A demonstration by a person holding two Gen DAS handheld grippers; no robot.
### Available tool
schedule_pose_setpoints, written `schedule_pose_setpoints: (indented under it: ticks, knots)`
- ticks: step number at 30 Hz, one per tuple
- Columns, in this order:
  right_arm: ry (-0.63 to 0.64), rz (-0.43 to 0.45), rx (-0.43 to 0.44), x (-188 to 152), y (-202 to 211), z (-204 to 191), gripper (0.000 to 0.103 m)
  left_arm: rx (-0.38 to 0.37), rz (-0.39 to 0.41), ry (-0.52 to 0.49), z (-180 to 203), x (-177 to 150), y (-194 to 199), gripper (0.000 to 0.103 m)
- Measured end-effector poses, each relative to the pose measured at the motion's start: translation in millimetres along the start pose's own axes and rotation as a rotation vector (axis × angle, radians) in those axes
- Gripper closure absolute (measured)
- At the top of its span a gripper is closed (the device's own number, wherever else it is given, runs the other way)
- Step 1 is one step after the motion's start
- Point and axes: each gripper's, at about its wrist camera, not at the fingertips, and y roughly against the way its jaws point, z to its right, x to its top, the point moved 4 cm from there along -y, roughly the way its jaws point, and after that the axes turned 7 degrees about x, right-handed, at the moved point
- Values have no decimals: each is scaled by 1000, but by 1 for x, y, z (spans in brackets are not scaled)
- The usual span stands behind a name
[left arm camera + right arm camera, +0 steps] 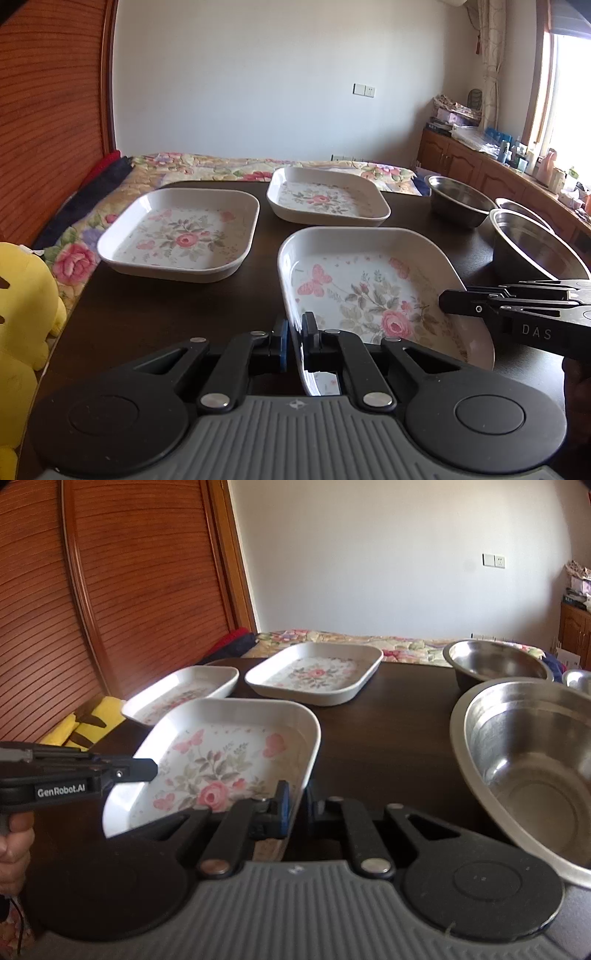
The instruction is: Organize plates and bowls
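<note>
The left gripper (pixel 294 334) is clamped on the near left rim of the nearest floral plate (pixel 369 291), one blue-padded finger outside the wall and the other inside it. The right gripper (pixel 295 805) pinches the same plate (pixel 221 760) at its near right rim, its blue-padded finger inside the wall and the other outside. So both sets of fingers grip this one square, white dish, printed with roses and butterflies, from opposite sides. In the left wrist view the plate looks tilted, its right side higher; whether it touches the dark table (pixel 147 314) I cannot tell.

From the left camera, the right gripper's black body reaches in from the right over the plate's far edge. From the right camera, the left gripper comes in from the left, with a hand (pixel 14 853) holding its grip.

Just right of the right fingers stands a large steel bowl (pixel 528 771), near the held plate but apart from it. Beyond the left fingers and to their left lies a second floral plate (pixel 181 236); a third floral plate (pixel 327 197) sits farther ahead. A far steel bowl (pixel 458 201) stands beyond and to the right, and a further bowl rim (pixel 517 206) shows between the two bowls.

A yellow plush toy (pixel 22 306) lies off the table's left edge. A floral bedspread (pixel 229 166) stretches past the table's far end.
</note>
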Motion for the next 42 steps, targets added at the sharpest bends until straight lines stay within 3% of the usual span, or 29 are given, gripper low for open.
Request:
schedule_pose_setpoints:
  ticks: [18,42]
  knots:
    - [21,67,18,-9,50,-28,92,5,45,0,4,-15,62,96]
    - [18,-27,34,-44,46,-34,88,15,-41,-18,3,-41,47,94]
